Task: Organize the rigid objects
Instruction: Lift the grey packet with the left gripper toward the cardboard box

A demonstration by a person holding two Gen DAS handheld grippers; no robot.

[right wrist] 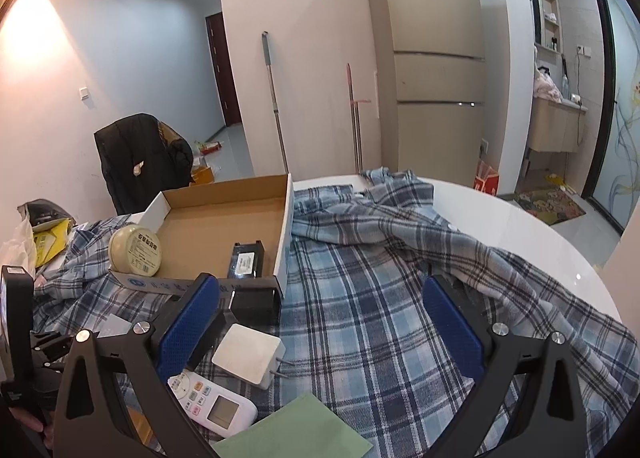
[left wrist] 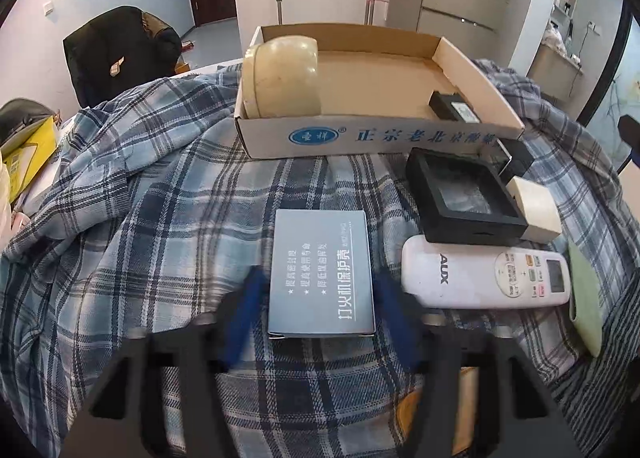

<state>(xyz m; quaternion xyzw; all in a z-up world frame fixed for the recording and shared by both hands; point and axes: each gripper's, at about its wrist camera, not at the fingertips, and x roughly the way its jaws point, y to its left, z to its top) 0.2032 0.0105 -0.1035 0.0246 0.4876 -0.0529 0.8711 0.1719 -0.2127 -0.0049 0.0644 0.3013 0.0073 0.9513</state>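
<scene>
Readable: "AUX" on the white air-conditioner remote (left wrist: 484, 278), "打火机保护壳" in large white characters on the grey-blue flat box (left wrist: 322, 272), and blue "正宗老北京" beside a round blue logo on the front wall of the cardboard tray (left wrist: 360, 137); print on the round cream tin's (right wrist: 136, 250) label too small.

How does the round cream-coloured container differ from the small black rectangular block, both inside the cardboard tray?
The round cream-coloured container is pale, cylindrical and large, lying on its side at the tray's left end. The small black rectangular block is dark, flat, far smaller and sits at the right end. Both rest inside the cardboard tray and carry a label.
</scene>
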